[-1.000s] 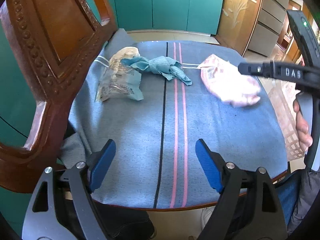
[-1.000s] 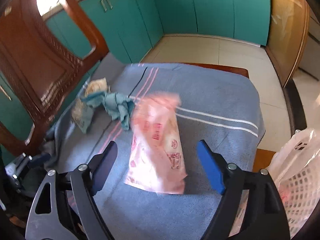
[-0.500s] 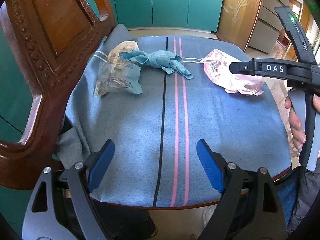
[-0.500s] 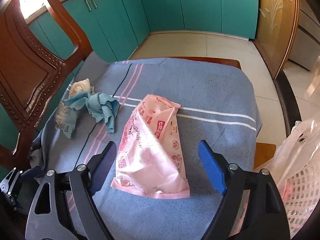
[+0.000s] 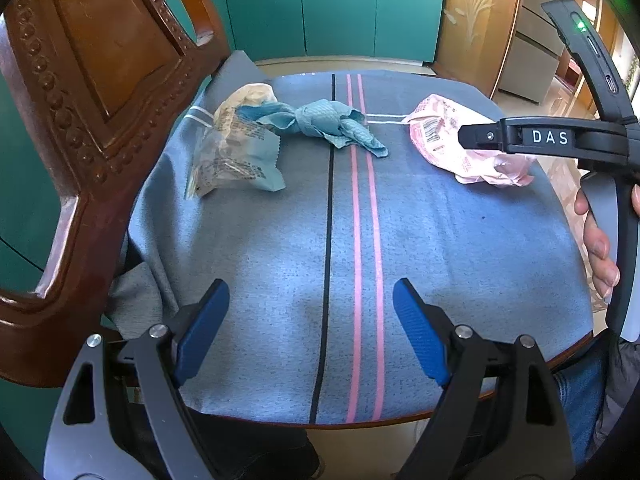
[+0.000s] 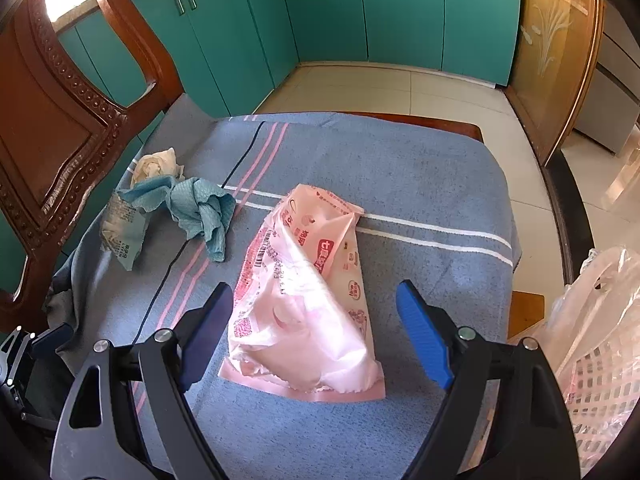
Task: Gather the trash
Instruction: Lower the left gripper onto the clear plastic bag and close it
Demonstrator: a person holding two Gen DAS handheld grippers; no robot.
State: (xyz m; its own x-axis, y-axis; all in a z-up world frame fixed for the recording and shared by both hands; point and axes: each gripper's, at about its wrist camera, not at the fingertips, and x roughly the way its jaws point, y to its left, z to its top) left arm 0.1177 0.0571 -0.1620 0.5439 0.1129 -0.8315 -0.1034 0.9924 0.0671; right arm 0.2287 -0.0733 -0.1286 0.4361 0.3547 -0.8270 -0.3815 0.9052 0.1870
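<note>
A crumpled pink plastic wrapper lies on the blue-grey cloth; it also shows in the left wrist view. My right gripper is open, its fingers on either side of the wrapper's near end, apart from it. A crumpled teal paper towel and a clear snack wrapper with a cream tissue wad lie to the left. My left gripper is open and empty above the cloth's near edge.
A carved wooden chair back stands at the left. A white plastic basket with a bag in it sits at the right, beside the cloth-covered seat. Teal cabinets and a tiled floor lie beyond.
The right gripper has moved forward and down, so its open fingers now flank the pink wrapper. The left gripper has barely moved.
</note>
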